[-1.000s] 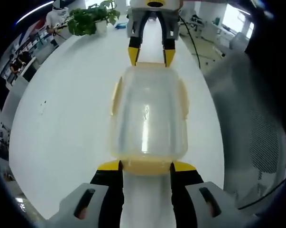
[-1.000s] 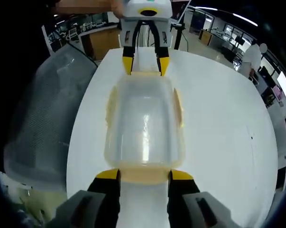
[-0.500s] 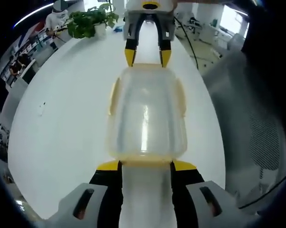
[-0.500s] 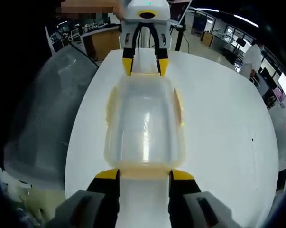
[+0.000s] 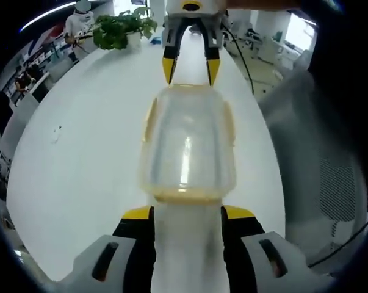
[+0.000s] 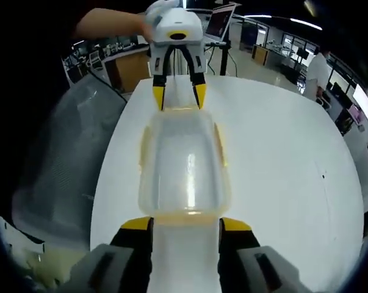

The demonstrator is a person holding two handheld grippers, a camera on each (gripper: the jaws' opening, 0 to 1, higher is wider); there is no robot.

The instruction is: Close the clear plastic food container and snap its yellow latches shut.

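white table | potted plant at far edge | mesh chair beside table

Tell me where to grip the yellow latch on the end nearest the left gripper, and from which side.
Judging from the left gripper view, take the end latch by its lower free edge, coming straight in along the container's long axis. The flap faces the left gripper, whose open fingers straddle it, so pressing it inward toward the wall should snap it.
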